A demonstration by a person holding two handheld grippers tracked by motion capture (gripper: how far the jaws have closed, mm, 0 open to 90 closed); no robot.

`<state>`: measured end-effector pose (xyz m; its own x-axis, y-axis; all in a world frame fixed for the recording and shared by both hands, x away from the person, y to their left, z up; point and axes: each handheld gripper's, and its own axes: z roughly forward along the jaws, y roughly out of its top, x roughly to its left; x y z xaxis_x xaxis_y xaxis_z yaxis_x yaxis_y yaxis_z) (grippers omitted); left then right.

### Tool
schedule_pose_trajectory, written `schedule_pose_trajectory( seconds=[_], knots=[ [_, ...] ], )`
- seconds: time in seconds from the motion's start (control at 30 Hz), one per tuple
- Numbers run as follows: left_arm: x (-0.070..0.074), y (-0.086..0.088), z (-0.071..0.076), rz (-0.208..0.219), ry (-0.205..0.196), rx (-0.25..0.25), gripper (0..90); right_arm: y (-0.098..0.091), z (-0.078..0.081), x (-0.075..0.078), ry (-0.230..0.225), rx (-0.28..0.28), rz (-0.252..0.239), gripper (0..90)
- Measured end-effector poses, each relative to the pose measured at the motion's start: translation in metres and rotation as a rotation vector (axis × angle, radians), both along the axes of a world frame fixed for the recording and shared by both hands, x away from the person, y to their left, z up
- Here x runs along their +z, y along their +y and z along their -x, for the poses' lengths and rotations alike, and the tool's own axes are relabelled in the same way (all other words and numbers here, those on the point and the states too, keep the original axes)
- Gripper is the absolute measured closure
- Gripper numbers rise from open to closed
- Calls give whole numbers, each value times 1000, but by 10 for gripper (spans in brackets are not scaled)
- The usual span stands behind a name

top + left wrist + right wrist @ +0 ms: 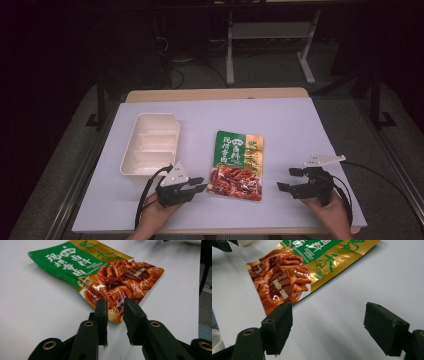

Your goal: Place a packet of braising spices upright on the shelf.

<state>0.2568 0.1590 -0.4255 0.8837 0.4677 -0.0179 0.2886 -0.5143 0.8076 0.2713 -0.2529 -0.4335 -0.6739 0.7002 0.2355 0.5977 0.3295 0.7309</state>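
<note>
High camera looks forward and down over the tabletop (300, 120); both gripper cameras sit low, sharing the food packet (237, 165) close up.

One food packet (236, 165) lying flat on one white table (300, 130). One white tray (150, 145), divided into three compartments. Two grippers: left gripper (196, 185), right gripper (289, 179). Two hands holding them.
</note>
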Motion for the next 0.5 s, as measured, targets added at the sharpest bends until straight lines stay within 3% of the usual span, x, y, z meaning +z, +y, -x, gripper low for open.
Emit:
schedule_pose_trajectory(
  seconds=[0.07,0.17,0.4,0.5],
  knots=[
    [-1,-7,0,-39,-15,-18,779,2,-6,3,9,-1,10,214],
    [-4,-15,-2,-62,-11,-36,839,6,-14,7,3,2,19,214],
    [-13,-30,-15,-77,30,-32,884,16,-36,16,-4,-7,24,208],
    [-18,-35,-20,-108,57,-31,885,21,-46,17,1,-17,30,208]
  ],
)
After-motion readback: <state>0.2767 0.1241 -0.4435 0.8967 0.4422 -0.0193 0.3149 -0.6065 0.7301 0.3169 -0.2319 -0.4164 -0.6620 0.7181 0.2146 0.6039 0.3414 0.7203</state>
